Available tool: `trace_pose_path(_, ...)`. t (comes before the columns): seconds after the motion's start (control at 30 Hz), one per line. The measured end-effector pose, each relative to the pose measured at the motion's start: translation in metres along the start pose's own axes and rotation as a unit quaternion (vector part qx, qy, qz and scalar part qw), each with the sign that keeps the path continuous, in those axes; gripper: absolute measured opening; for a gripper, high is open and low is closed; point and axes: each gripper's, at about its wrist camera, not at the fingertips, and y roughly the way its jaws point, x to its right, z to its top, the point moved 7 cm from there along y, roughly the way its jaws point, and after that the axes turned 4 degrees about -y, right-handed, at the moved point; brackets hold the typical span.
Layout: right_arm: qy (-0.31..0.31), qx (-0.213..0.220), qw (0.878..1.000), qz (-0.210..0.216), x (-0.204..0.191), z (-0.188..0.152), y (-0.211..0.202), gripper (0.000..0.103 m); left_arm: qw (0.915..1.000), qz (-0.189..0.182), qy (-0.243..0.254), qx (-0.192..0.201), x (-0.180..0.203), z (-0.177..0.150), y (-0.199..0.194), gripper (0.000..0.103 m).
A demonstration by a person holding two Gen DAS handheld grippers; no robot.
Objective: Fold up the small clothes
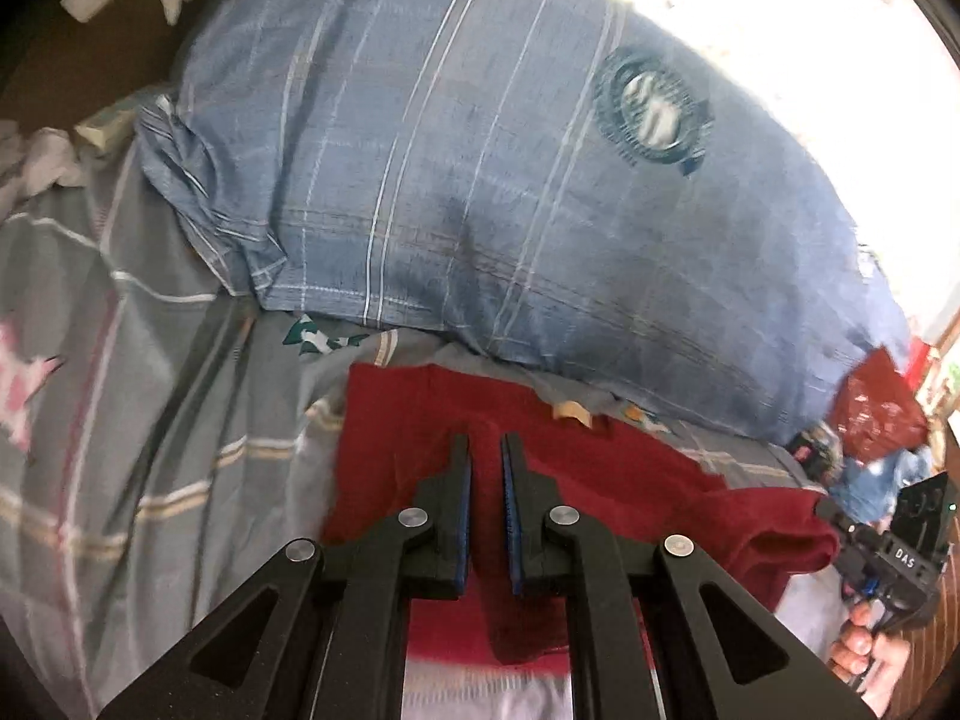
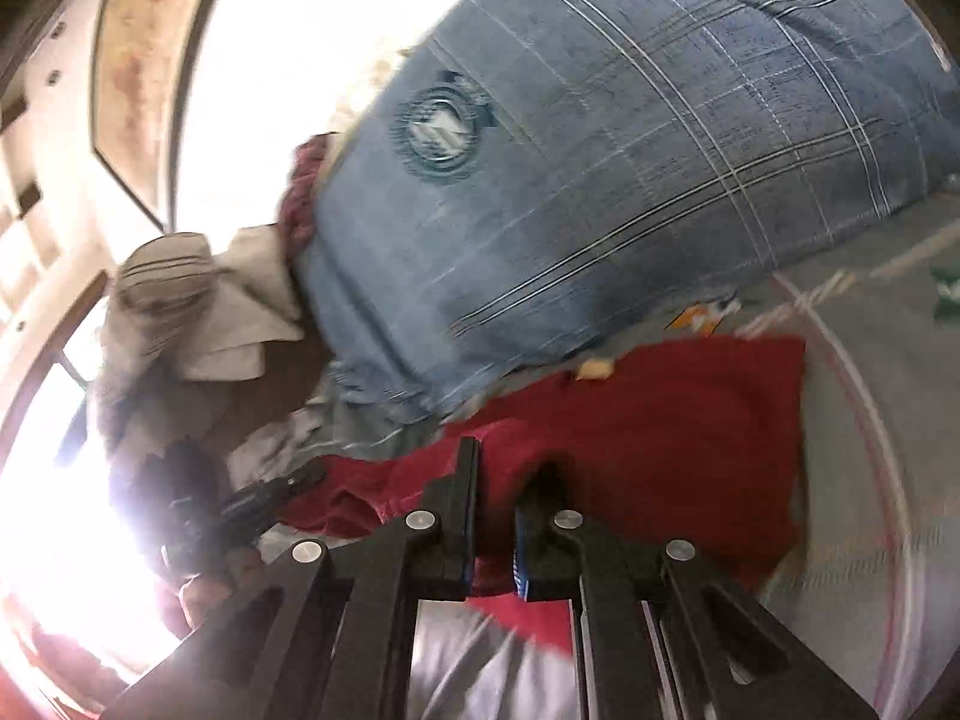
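Note:
A small dark red garment (image 1: 600,492) lies on the grey checked bedsheet (image 1: 150,420). My left gripper (image 1: 486,441) is shut on a raised fold of it, cloth pinched between the blue pads. The right gripper (image 1: 840,519) shows at the right edge of the left wrist view, at the garment's far corner. In the right wrist view my right gripper (image 2: 510,456) is shut on the red garment (image 2: 690,420), with cloth bunched between its fingers. The left gripper (image 2: 270,495) shows there at the left, by the other corner.
A large blue checked pillow (image 1: 510,180) with a round badge lies just beyond the garment. White and striped clothes (image 2: 198,306) are piled past it. A red bag (image 1: 876,414) sits at the far right. Bright window glare washes out parts of both views.

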Motion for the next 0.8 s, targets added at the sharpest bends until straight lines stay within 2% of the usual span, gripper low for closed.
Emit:
trace_pose_path(0.13,0.009,-0.03,0.999,-0.042,0.046,0.017,0.037,0.008,0.9983,0.031,-0.029,-0.039,-0.01,0.007,0.073,0.008)
trace_pose_path(0.3,0.034,-0.078,0.994,-0.074,0.1,0.014,0.077,0.008,0.9964,0.049,-0.04,-0.056,-0.014,0.017,0.126,0.009)
trace_pose_path(0.37,0.049,-0.08,0.993,-0.07,0.113,0.012,0.084,0.009,0.9964,0.049,-0.031,-0.061,-0.016,0.02,0.138,0.013)
trace_pose_path(0.43,0.07,-0.078,0.992,-0.064,0.124,0.012,0.089,0.013,0.9971,0.042,-0.028,-0.057,-0.016,0.023,0.144,0.034)
trace_pose_path(0.47,0.072,-0.079,0.992,-0.065,0.128,0.011,0.089,0.015,0.9975,0.04,-0.03,-0.051,-0.018,0.026,0.144,0.056)
trace_pose_path(0.5,0.068,-0.079,0.992,-0.067,0.129,0.012,0.089,0.015,0.9978,0.036,-0.034,-0.044,-0.022,0.028,0.141,0.065)
trace_pose_path(0.53,0.062,-0.078,0.993,-0.07,0.127,0.013,0.088,0.017,0.9981,0.028,-0.04,-0.036,-0.023,0.031,0.139,0.066)
trace_pose_path(0.6,0.04,-0.064,0.994,-0.075,0.118,0.02,0.08,0.021,0.9981,0.028,-0.044,-0.033,-0.028,0.032,0.136,0.066)
trace_pose_path(0.63,0.026,-0.053,0.995,-0.074,0.111,0.024,0.075,0.029,0.9981,0.03,-0.044,-0.032,-0.032,0.03,0.13,0.066)
trace_pose_path(0.67,0.018,-0.044,0.996,-0.078,0.107,0.026,0.072,0.044,0.998,0.031,-0.044,-0.031,-0.033,0.029,0.129,0.066)
trace_pose_path(0.73,-0.014,-0.002,0.994,-0.112,0.1,0.037,0.055,0.062,0.9979,0.035,-0.043,-0.032,-0.034,0.026,0.125,0.066)
trace_pose_path(0.8,-0.032,0.019,0.99,-0.132,0.097,0.043,0.042,0.062,0.9977,0.04,-0.045,-0.03,-0.034,0.025,0.121,0.066)
